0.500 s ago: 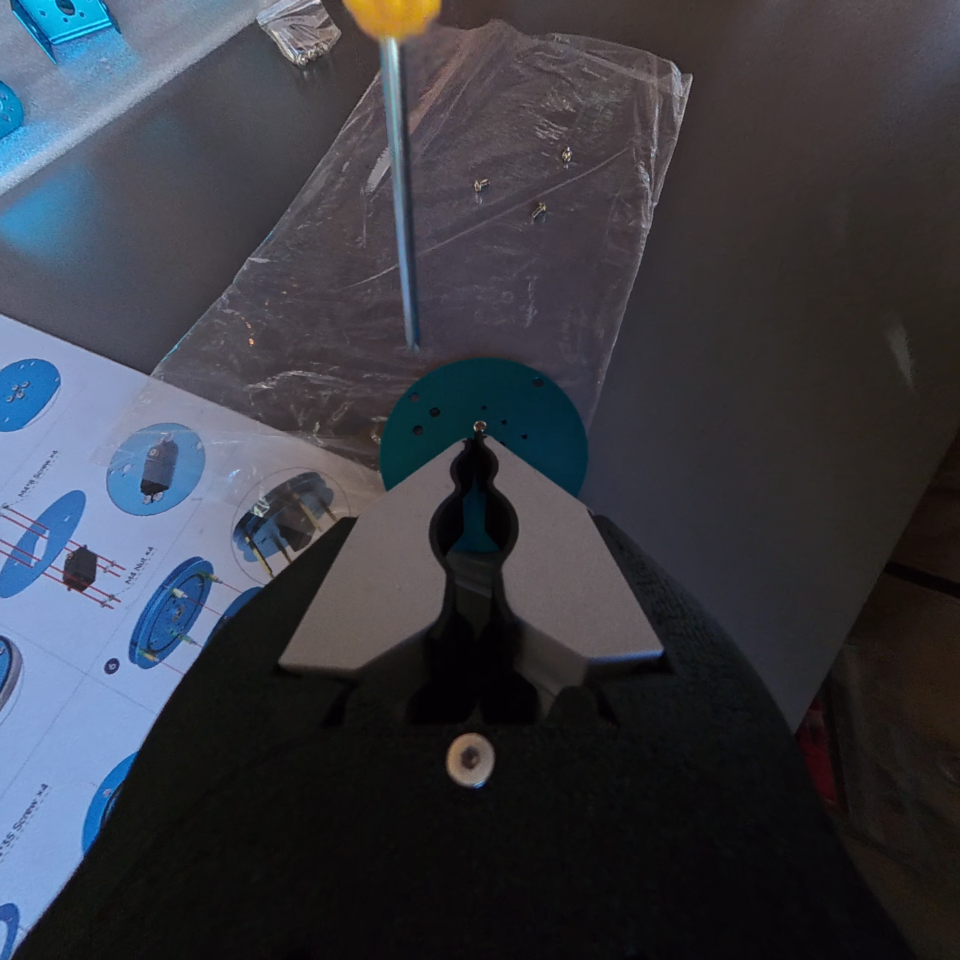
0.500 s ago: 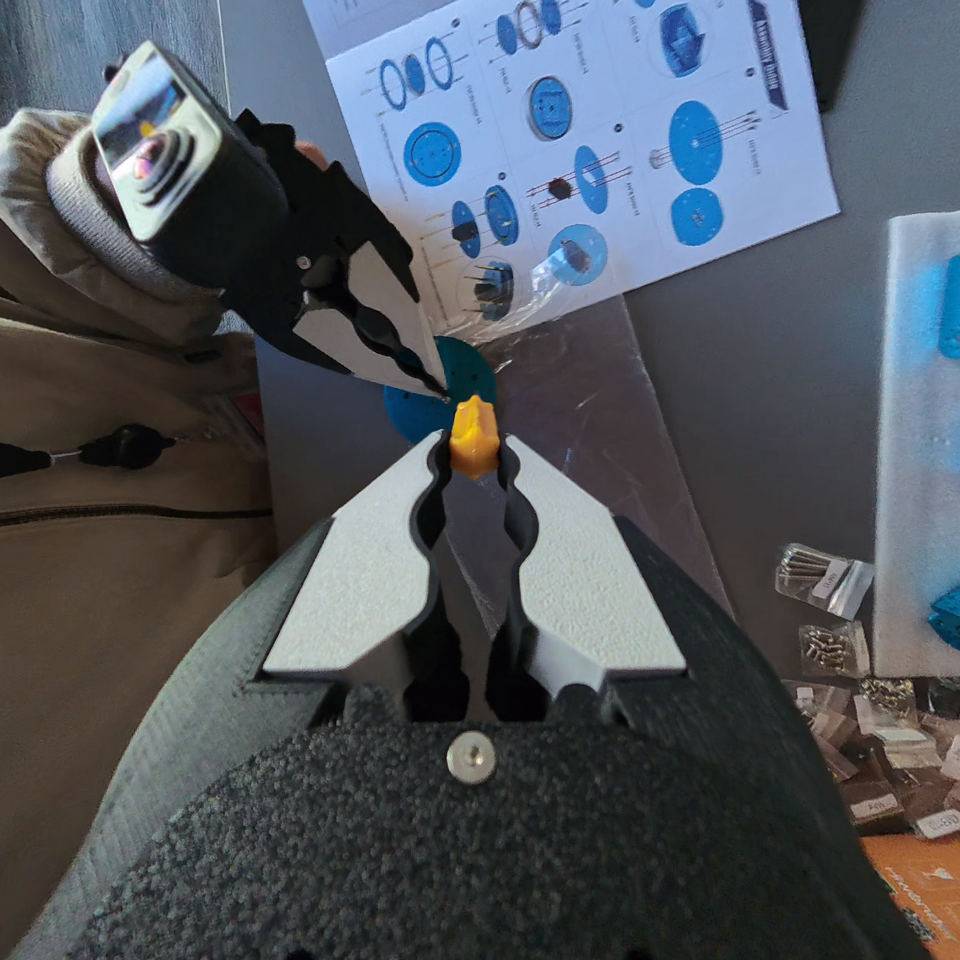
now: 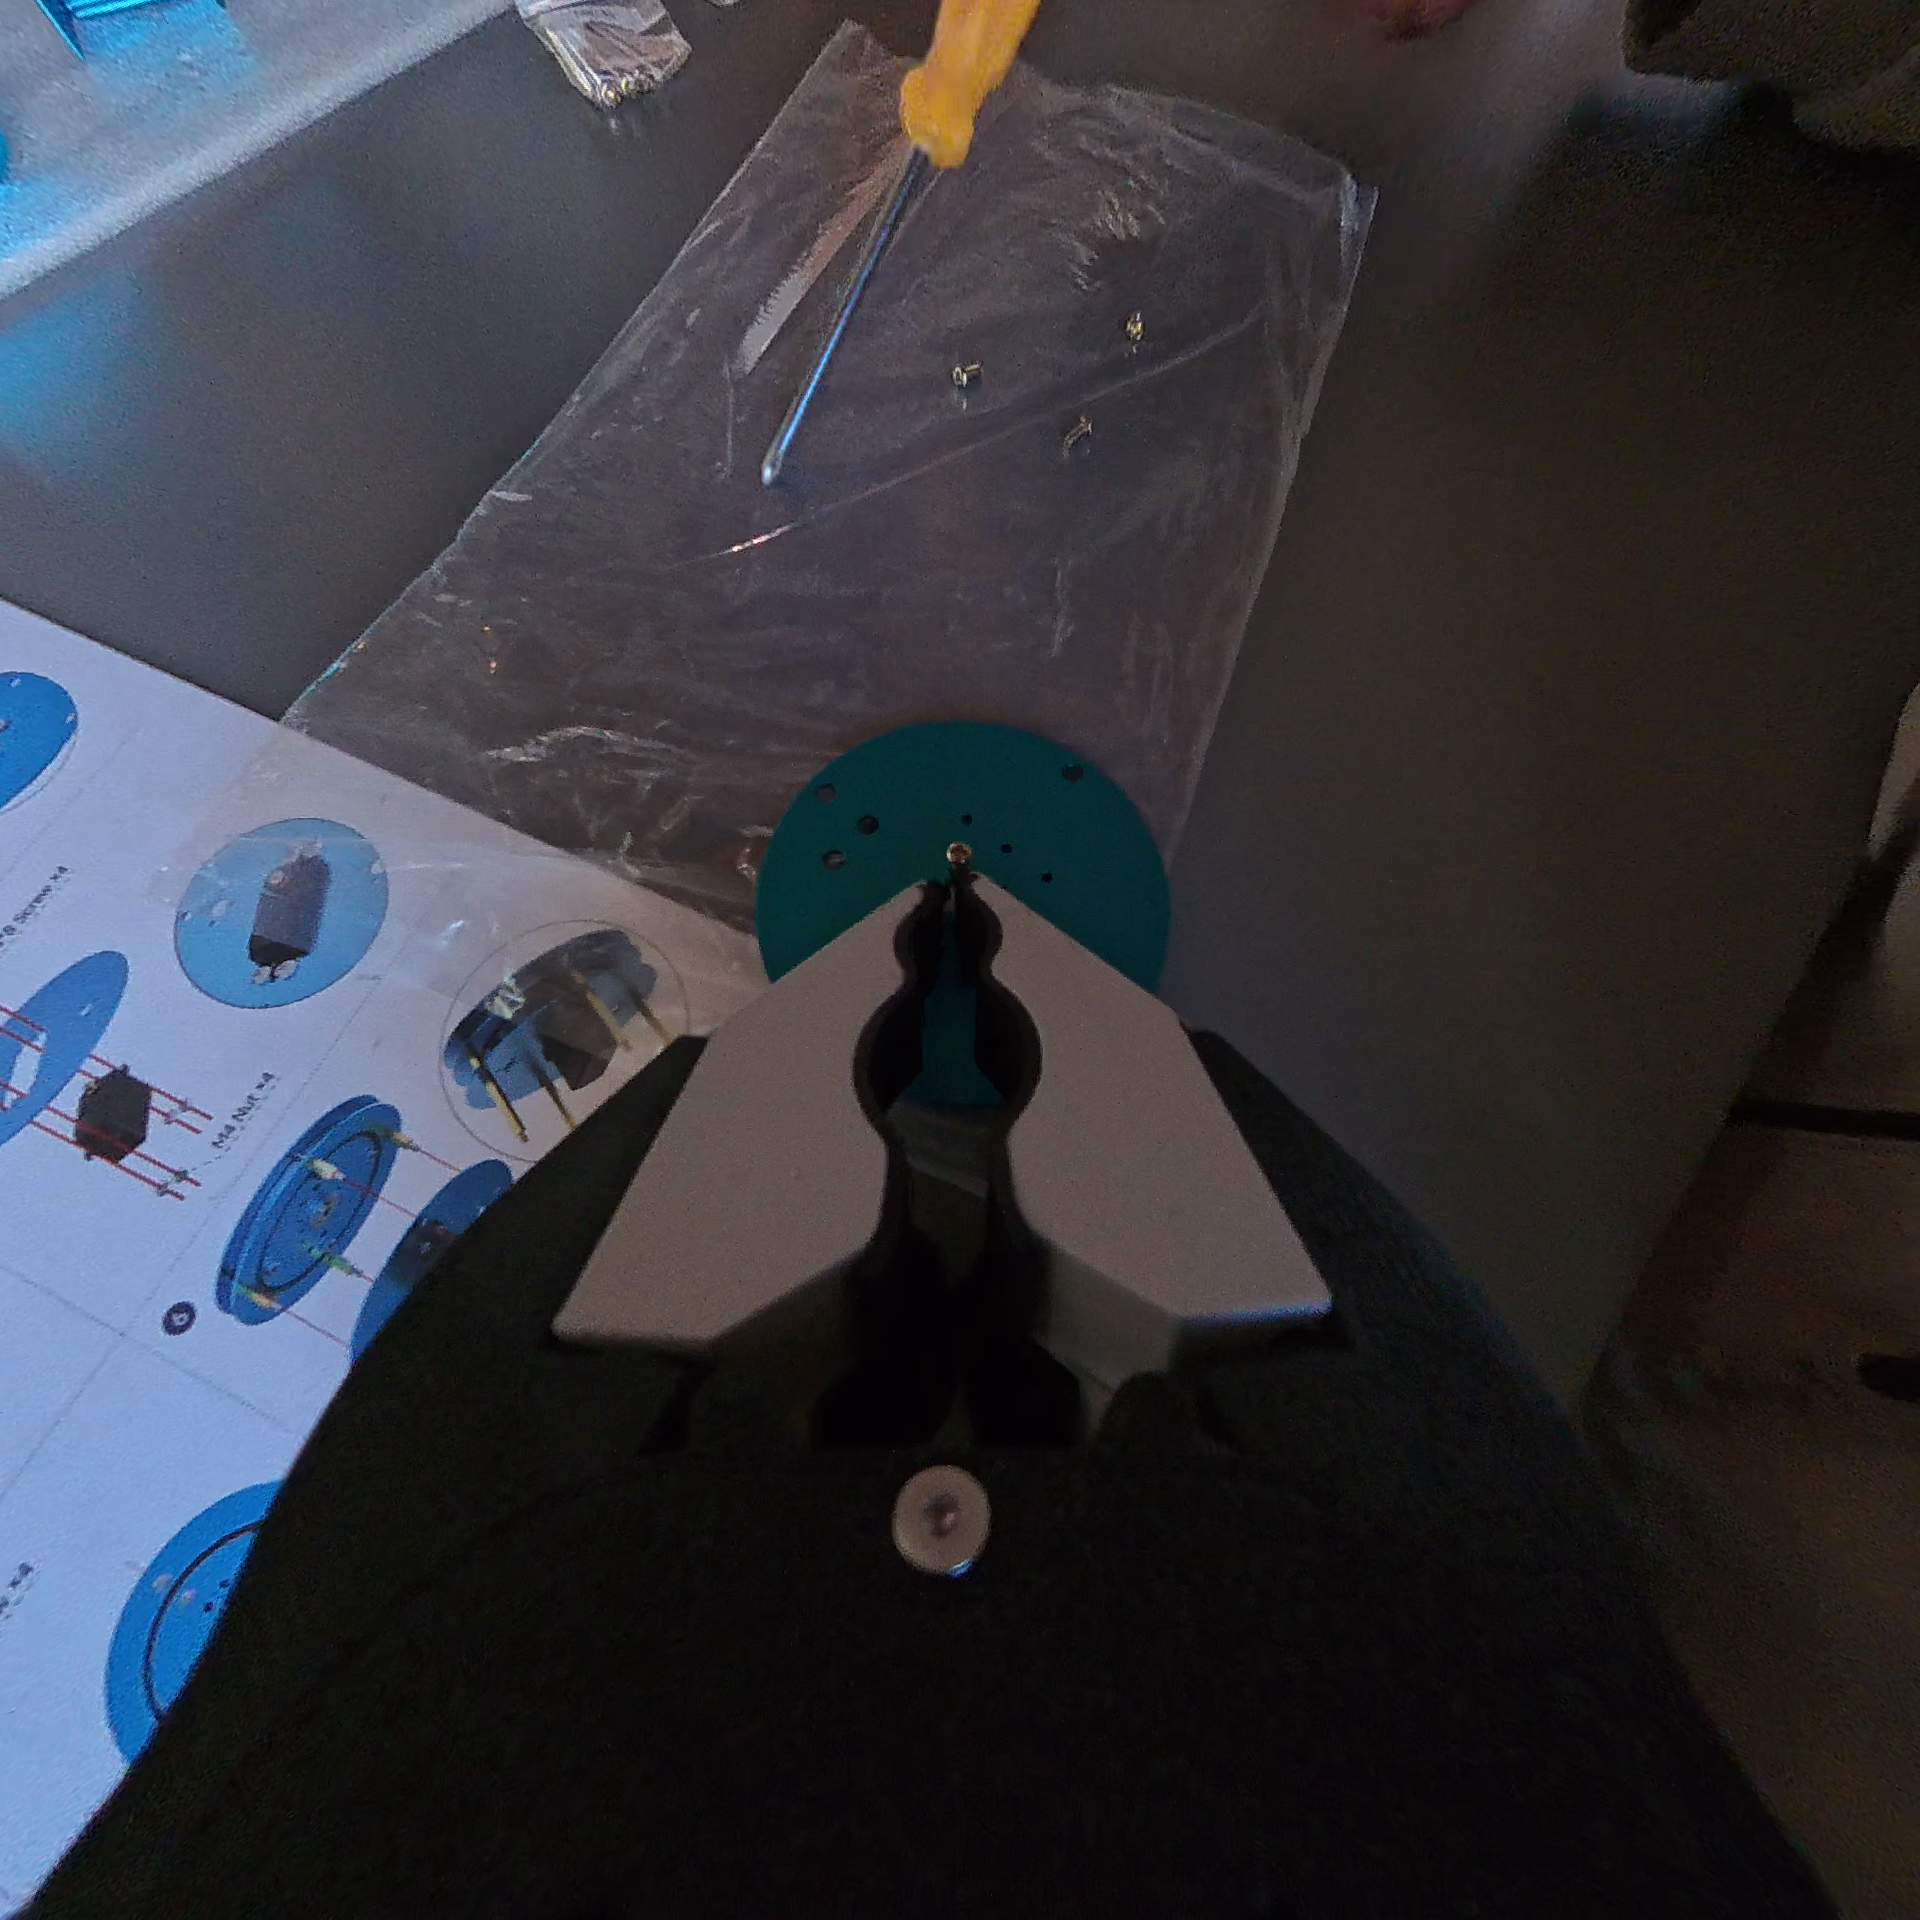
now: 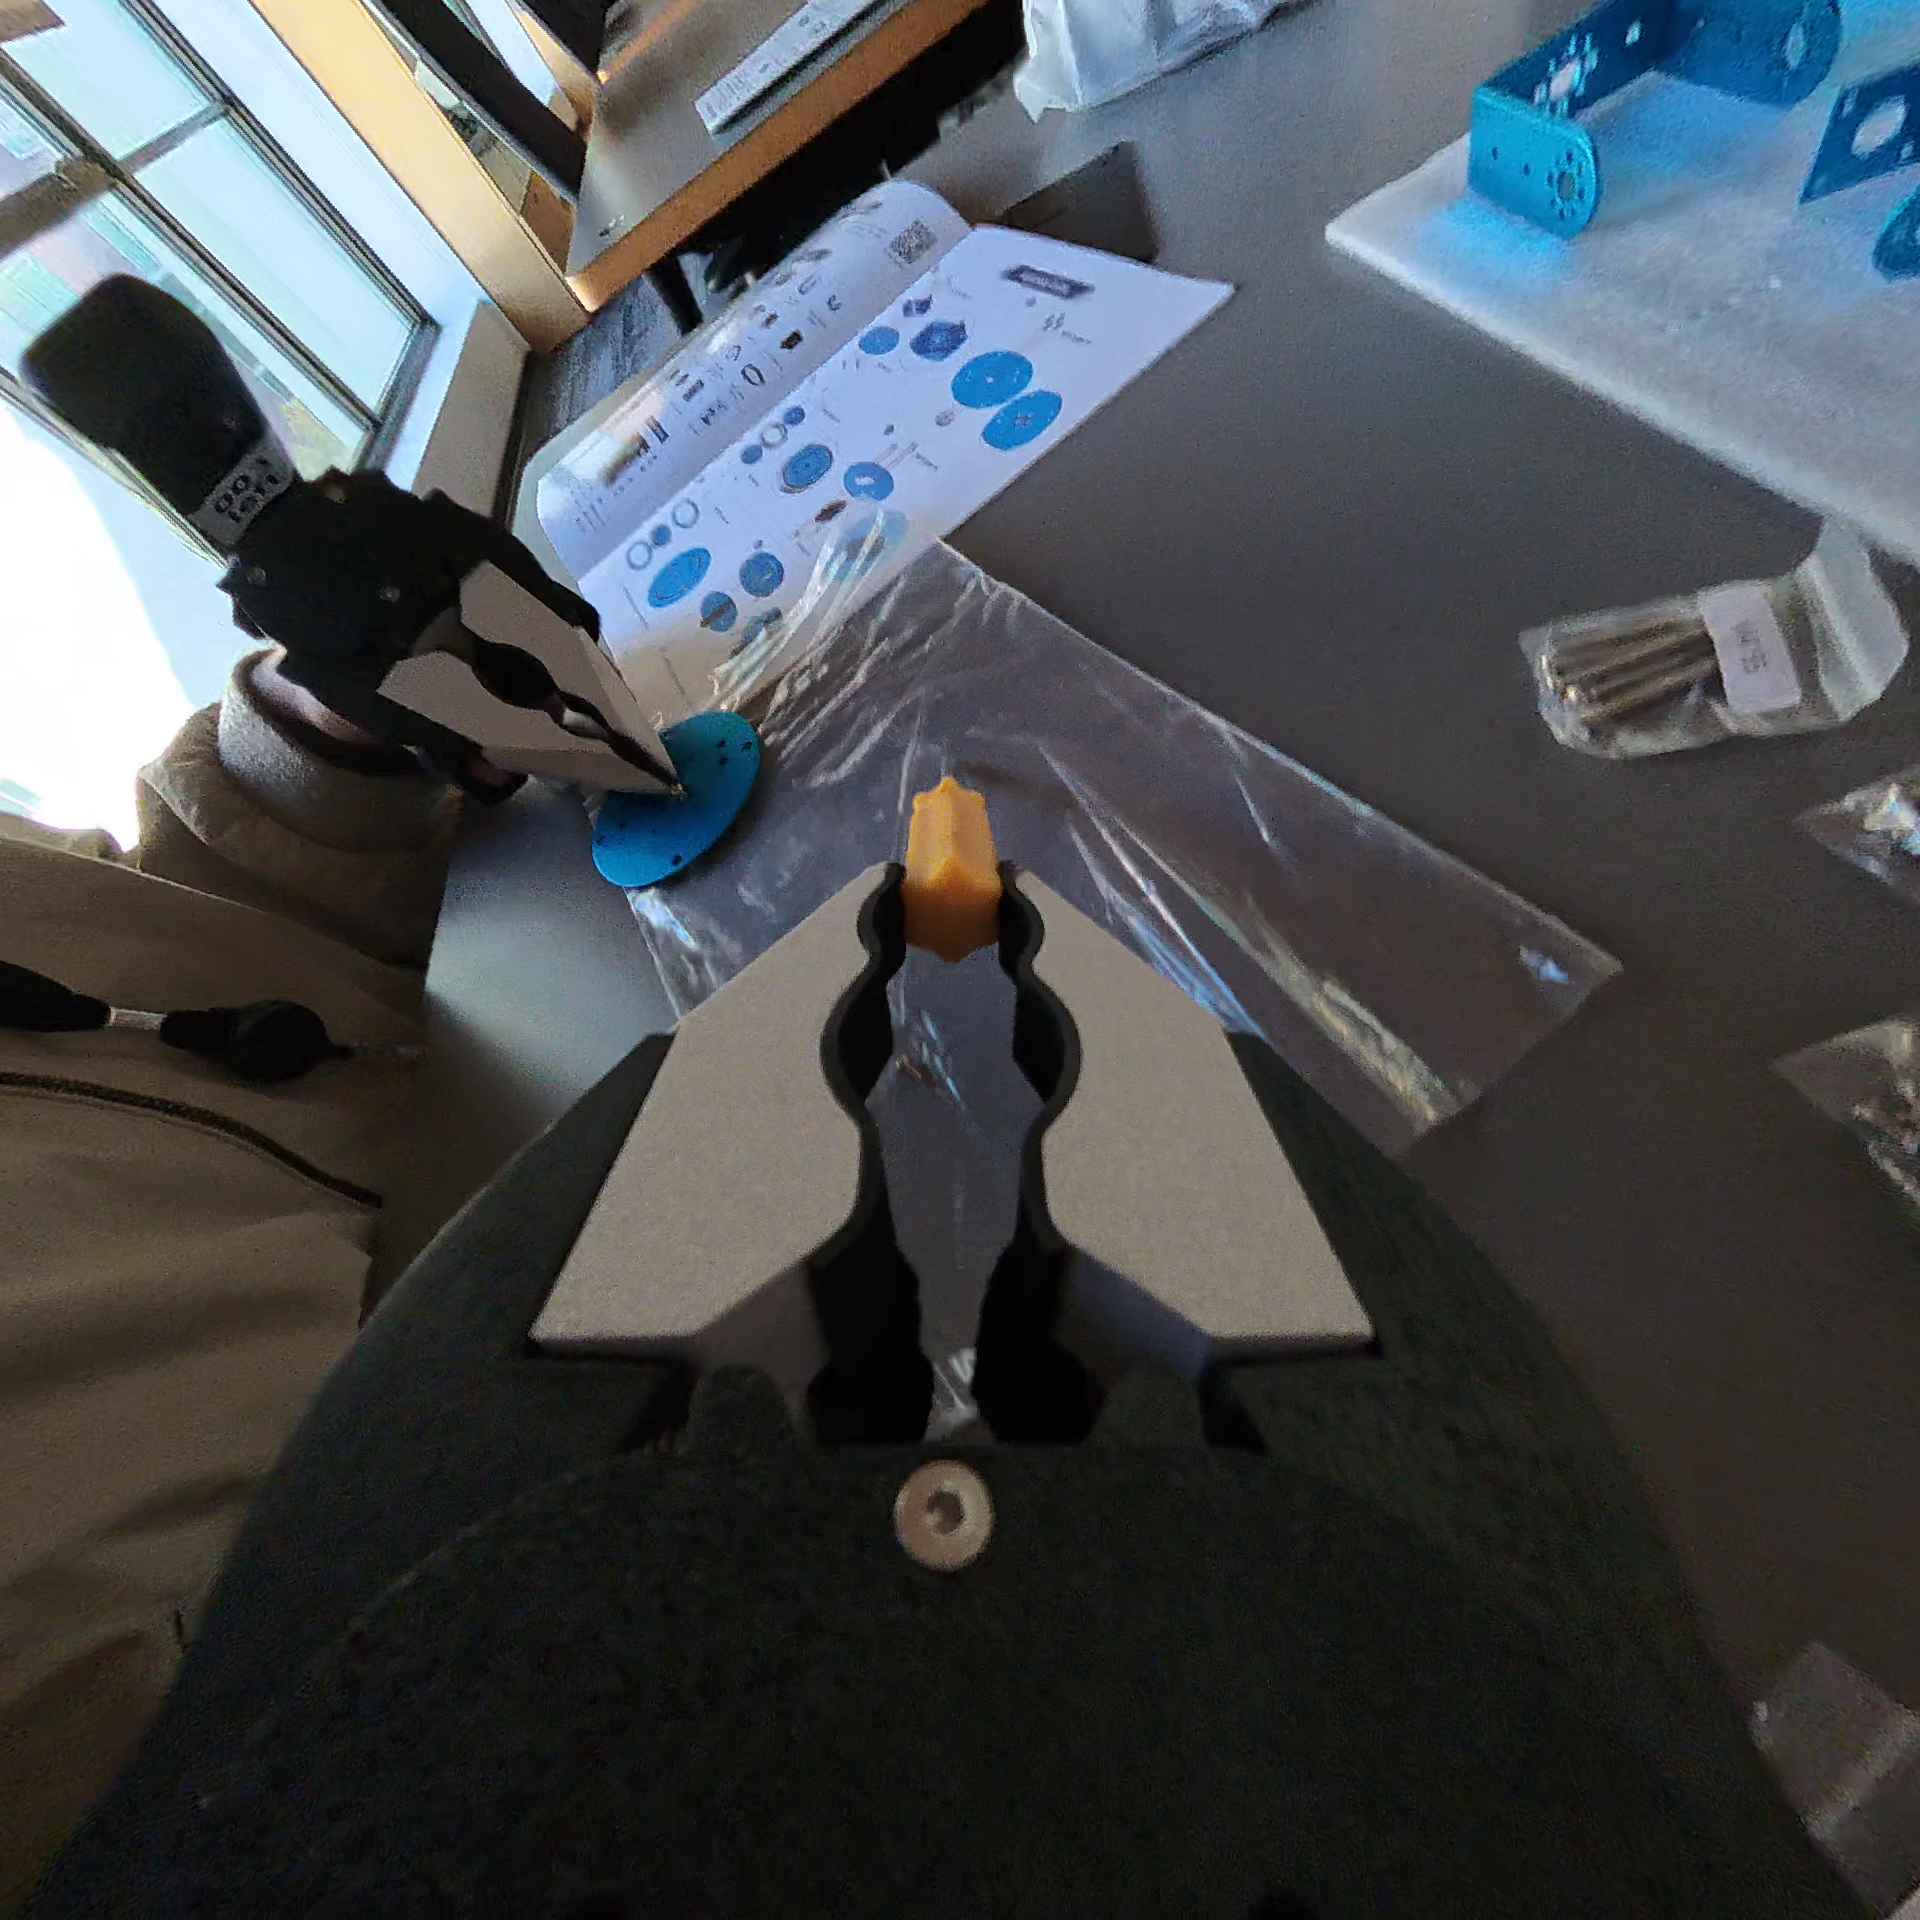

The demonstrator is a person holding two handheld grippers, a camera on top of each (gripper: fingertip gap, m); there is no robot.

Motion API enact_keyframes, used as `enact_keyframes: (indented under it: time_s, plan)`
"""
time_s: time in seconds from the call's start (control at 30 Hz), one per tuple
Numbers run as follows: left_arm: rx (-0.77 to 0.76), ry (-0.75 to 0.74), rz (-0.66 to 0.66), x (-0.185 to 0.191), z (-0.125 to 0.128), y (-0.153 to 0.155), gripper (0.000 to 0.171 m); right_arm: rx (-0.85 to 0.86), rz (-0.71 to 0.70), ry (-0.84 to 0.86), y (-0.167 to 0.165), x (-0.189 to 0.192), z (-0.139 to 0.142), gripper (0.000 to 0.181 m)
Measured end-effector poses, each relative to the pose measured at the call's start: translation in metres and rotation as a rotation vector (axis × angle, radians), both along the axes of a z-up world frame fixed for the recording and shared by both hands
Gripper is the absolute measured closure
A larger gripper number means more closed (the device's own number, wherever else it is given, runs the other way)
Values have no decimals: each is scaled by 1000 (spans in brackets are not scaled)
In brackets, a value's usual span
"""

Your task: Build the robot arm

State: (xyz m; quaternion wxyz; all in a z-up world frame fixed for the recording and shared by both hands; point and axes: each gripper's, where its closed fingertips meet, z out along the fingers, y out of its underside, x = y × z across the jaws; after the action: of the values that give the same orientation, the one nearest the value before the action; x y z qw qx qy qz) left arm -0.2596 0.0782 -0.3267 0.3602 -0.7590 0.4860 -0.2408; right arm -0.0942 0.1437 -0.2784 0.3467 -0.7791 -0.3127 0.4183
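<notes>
Left gripper [image 3: 951,883], jaws together, is pinning a small screw [image 3: 954,854] upright over a hole in the blue disc [image 3: 966,790] lying at the plastic sheet's [image 3: 831,582] edge, while right gripper [image 4: 951,894], clamped on the screwdriver's yellow handle [image 4: 951,868], is hanging its shaft [image 3: 842,322] tilted, tip well apart from the screw.

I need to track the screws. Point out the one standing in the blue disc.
It is the small screw upright in the blue disc, right at the left claw tips. The three loose screws lie farther off on the clear plastic bag.

black grippers [image 3: 951,883] — grey fingers [image 3: 748,1143], silver screw; beige jacket [image 4: 156,1195].
</notes>
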Motion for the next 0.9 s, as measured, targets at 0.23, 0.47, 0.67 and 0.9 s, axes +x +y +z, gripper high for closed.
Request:
enact_keyframes:
  time_s: [0.23, 0.47, 0.67, 0.9]
  plan:
    - [55, -9, -14, -11, 20, -7, 109, -122, -1, -90, 0, 19, -34, 165]
    - [40, 148, -12, -5, -1, -6, 74, -106, -27, -164, 0, 22, -46, 165]
    - [1, 140, 0, -1, -7, -3, 91, -102, -8, -191, -4, 18, -50, 165]
    - [-27, 127, 21, -2, -6, -3, 91, -122, -17, -166, -3, 19, -49, 165]
